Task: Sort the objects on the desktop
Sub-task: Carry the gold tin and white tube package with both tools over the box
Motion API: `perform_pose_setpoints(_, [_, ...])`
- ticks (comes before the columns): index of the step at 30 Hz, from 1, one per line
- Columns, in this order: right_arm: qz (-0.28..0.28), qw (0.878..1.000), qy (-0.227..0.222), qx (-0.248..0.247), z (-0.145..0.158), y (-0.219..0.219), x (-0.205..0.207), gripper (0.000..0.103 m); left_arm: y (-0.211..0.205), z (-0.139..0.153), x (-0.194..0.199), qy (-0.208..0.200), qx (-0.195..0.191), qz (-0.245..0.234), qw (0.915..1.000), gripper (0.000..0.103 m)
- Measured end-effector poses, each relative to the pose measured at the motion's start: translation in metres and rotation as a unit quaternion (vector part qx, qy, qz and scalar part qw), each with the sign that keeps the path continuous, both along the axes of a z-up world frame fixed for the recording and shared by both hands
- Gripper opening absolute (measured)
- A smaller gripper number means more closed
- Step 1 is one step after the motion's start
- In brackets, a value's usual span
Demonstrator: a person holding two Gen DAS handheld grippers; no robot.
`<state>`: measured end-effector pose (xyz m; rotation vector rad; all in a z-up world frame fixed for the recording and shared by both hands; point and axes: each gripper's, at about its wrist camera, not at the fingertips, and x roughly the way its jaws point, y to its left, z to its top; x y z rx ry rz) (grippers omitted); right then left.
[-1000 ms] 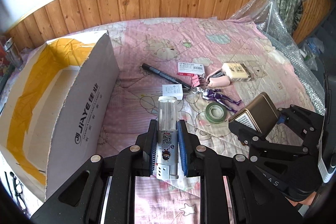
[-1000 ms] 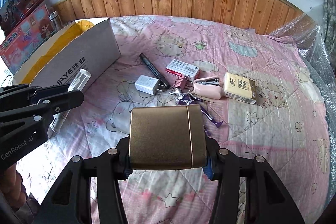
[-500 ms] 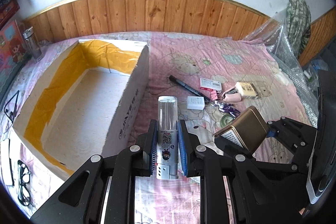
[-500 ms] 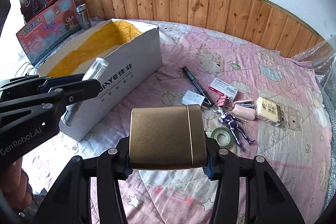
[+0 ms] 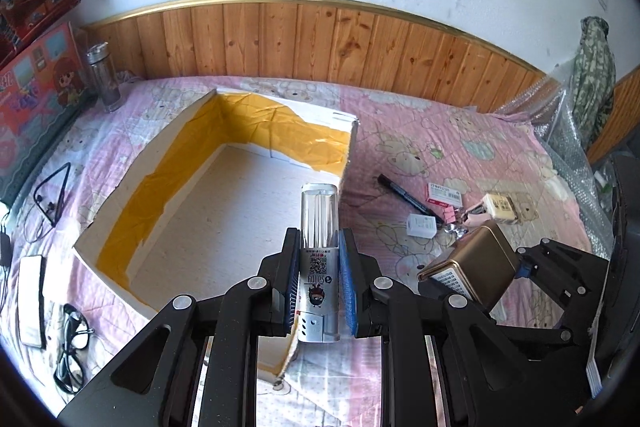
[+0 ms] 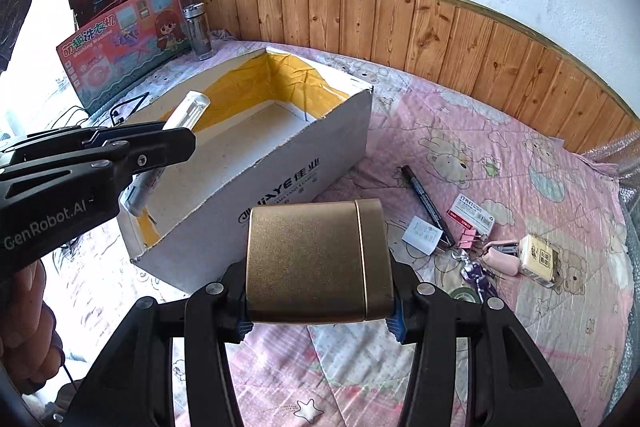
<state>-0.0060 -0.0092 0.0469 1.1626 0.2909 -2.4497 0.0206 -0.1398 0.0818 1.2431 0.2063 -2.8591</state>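
Carrying two finds at once, the person has both claws loaded and aimed at the cardboard box (image 5: 120, 223). Nearest in the left wrist view, the left gripper (image 5: 319, 267) is clenched on a slim silver lighter (image 5: 319, 247) with a clear top, its blue pads pressing both sides; the lighter stands along the fingers and appears to hang over the box's open floor. Just to its right the right gripper (image 6: 316, 319) grasps a gold metal tin (image 6: 316, 263) across its width — this one seems to sit short of the box, before the near printed wall.

The step in hand looks like the drop-off. The next move, as I judge it, calls for lowering the lighter inside the walls and letting go, then bringing the tin over the rim before releasing, so it does not catch the torn edge.

Farther out on the pink bedspread (image 6: 520, 167) wait the unsorted things: a black marker (image 6: 426, 203), a white charger (image 6: 422, 233), a red-and-white packet (image 6: 472, 213), a pink stapler (image 6: 502, 255) and a cream box (image 6: 540, 259).

The left view alone shows the eyeglasses (image 5: 72, 339) and the tin's printed end; the right view alone shows the person's hand (image 6: 28, 327), the box's lettering, and the lighter from the side — tilted downward
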Motion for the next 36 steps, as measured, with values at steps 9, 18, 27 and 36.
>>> perform_pose_setpoints(9, [0.020, 1.000, 0.006, 0.009, 0.012, -0.027, -0.014, 0.052, -0.036, 0.004, -0.008, 0.000, 0.007, 0.023, 0.9997, 0.019])
perform_pose_setpoints(18, [0.039, 0.999, 0.009, 0.014, 0.024, -0.050, -0.035, 0.052, -0.063, 0.005, -0.026, -0.004, 0.013, 0.037, 0.9992, 0.019])
perform_pose_setpoints(27, [0.057, 0.998, 0.008, 0.013, 0.033, -0.071, -0.056, 0.052, -0.086, 0.003, -0.046, -0.012, 0.019, 0.051, 0.9984, 0.020])
perform_pose_setpoints(36, [0.074, 0.997, 0.007, 0.014, 0.039, -0.092, -0.078, 0.052, -0.101, -0.008, -0.067, -0.032, 0.028, 0.060, 0.9973, 0.020])
